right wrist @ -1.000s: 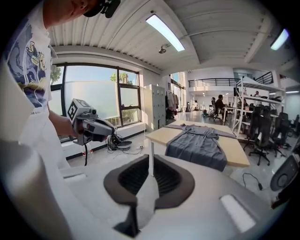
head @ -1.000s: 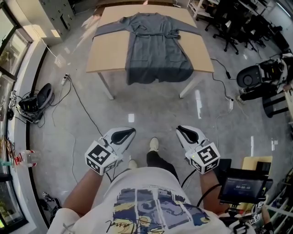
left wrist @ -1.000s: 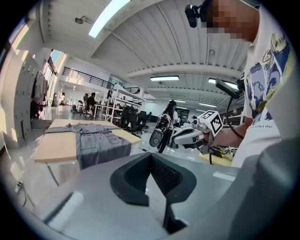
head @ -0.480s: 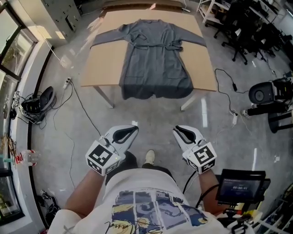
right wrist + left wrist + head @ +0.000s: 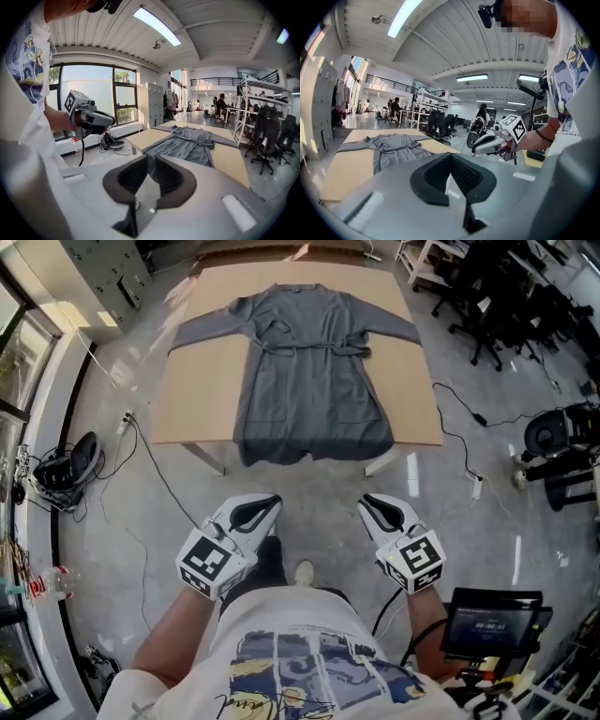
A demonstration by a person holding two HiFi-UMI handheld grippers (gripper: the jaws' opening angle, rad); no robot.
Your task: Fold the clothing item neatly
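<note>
Polished grey floor (image 5: pixel 112 521), wooden tabletop (image 5: pixel 192 399) ahead, grey robe (image 5: pixel 309 381) lay spread flat on it, hem over its near edge, left tool (image 5: pixel 265 507) closed and empty, right tool (image 5: pixel 372 506) slightly apart, its jaws had just been opening, nothing between them

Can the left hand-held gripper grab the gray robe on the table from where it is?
Probably not yet: the left hand-held gripper hangs over floor, apart from the table and the gray robe. Nothing stands between them.

Open-plan lab-workshop hall: polished concrete floor (image 5: pixel 309 493), black office chairs (image 5: pixel 497 306), metal shelving (image 5: pixel 255 101), grey lockers (image 5: pixel 154 105), mezzanine railing (image 5: pixel 393 84), ceiling strip lights (image 5: pixel 157 26).
</note>
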